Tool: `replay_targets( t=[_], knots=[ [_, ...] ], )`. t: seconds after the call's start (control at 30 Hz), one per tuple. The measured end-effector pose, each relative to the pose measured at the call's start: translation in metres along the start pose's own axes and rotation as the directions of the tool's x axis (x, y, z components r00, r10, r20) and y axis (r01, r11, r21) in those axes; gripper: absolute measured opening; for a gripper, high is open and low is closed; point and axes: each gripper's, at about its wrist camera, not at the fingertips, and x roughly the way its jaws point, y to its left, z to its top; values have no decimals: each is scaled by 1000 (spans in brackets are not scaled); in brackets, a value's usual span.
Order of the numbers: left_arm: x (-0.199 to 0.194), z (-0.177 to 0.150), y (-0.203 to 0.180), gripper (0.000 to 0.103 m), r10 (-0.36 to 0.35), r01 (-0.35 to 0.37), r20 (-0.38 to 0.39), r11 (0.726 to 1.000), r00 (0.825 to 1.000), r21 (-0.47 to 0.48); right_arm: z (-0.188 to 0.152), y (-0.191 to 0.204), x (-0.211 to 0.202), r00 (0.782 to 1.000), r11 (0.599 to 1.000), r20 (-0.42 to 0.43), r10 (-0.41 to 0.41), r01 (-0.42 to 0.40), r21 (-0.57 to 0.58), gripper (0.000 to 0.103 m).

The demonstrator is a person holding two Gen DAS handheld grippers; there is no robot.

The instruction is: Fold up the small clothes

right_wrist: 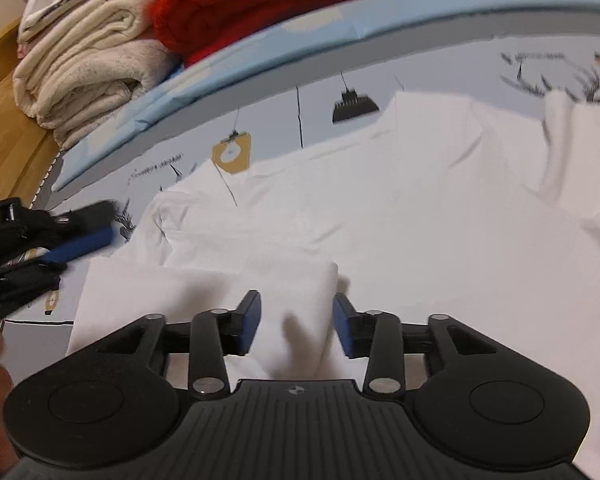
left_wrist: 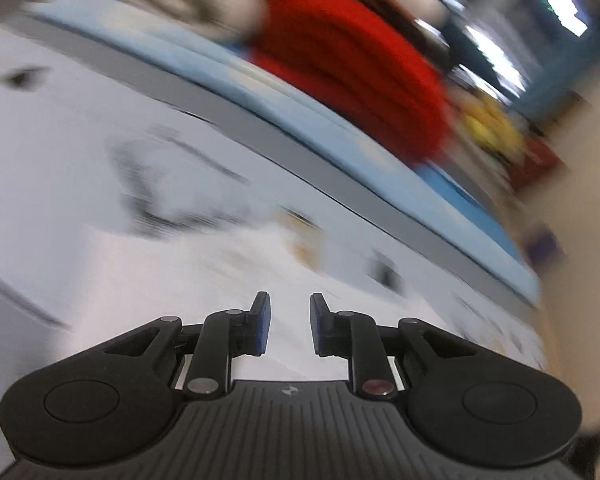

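Observation:
A white garment (right_wrist: 400, 208) lies spread on a pale printed sheet (right_wrist: 284, 108), with a folded flap (right_wrist: 220, 292) at its near left. My right gripper (right_wrist: 297, 322) is open just above that flap's edge, jaws apart and empty. My left gripper (right_wrist: 80, 236) shows at the left edge of the right wrist view, beside the garment's left side. In the blurred left wrist view my left gripper (left_wrist: 290, 326) is open and empty over the pale sheet (left_wrist: 100, 128).
A red folded blanket (right_wrist: 268, 4) and cream towels (right_wrist: 88, 64) sit behind a light blue mattress edge (right_wrist: 228, 68). The red blanket (left_wrist: 352, 60) also shows in the left wrist view. A wooden floor (right_wrist: 8, 140) lies at the far left.

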Motion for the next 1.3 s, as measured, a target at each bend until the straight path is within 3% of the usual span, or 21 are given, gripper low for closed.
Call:
replay_targets(
  t=[0.1,0.2,0.33,0.43,0.53,0.63,0.67,0.7,0.73,0.83,0.9,1.0,1.07,1.1,1.13,1.2,1.27,1.3],
  knots=[
    [-12,15,34,22,89,-82,47,989,995,-124,-4,-2,12,999,999,-50,-5,7,36,45],
    [-18,26,53,22,155,-140,74,976,985,-169,-9,4,20,997,1000,-75,-12,14,26,45],
    [-19,37,66,22,179,-162,70,967,981,-198,-18,36,18,999,984,-35,-35,28,-178,45],
    [-22,43,75,22,199,-181,68,960,978,-213,-35,60,26,999,931,-35,-30,15,-365,45],
    [-33,43,84,22,223,-200,68,949,973,-245,-51,64,46,993,900,-86,-85,39,-434,46],
    [-37,42,91,22,230,-201,74,938,970,-284,-57,71,50,993,861,-47,-112,74,-502,44],
    [-38,43,91,22,233,-203,78,937,969,-284,-58,73,48,992,851,-40,-119,81,-518,33],
    [-39,43,91,22,236,-205,81,938,968,-281,-56,73,46,993,849,-30,-118,85,-522,13],
    [-40,44,91,22,237,-206,83,938,968,-278,-54,72,42,993,851,-17,-114,89,-518,7],
    [-38,44,89,22,234,-204,81,940,969,-272,-36,58,21,992,898,98,-75,110,-426,5],
    [-36,43,87,22,234,-205,79,942,969,-266,-18,41,-5,977,946,213,-28,95,-311,4],
    [-30,42,81,22,219,-195,74,950,973,-244,7,2,-50,903,993,430,12,40,-112,4],
    [-25,40,75,22,205,-187,63,958,977,-216,18,-30,-69,851,998,524,-49,57,0,4],
    [-21,39,72,22,199,-184,55,961,978,-205,22,-45,-72,839,995,535,-97,81,54,4],
    [-18,37,70,22,193,-180,45,964,980,-196,25,-62,-72,840,988,522,-150,103,119,4],
    [-11,33,66,22,175,-169,20,970,984,-177,29,-100,-68,861,954,448,-242,127,272,4],
    [-2,29,59,22,152,-152,-14,976,988,-156,28,-129,-66,876,922,393,-281,132,365,4],
    [3,26,56,27,141,-145,-36,979,989,-140,28,-135,-67,879,916,385,-283,129,379,4]
  ],
)
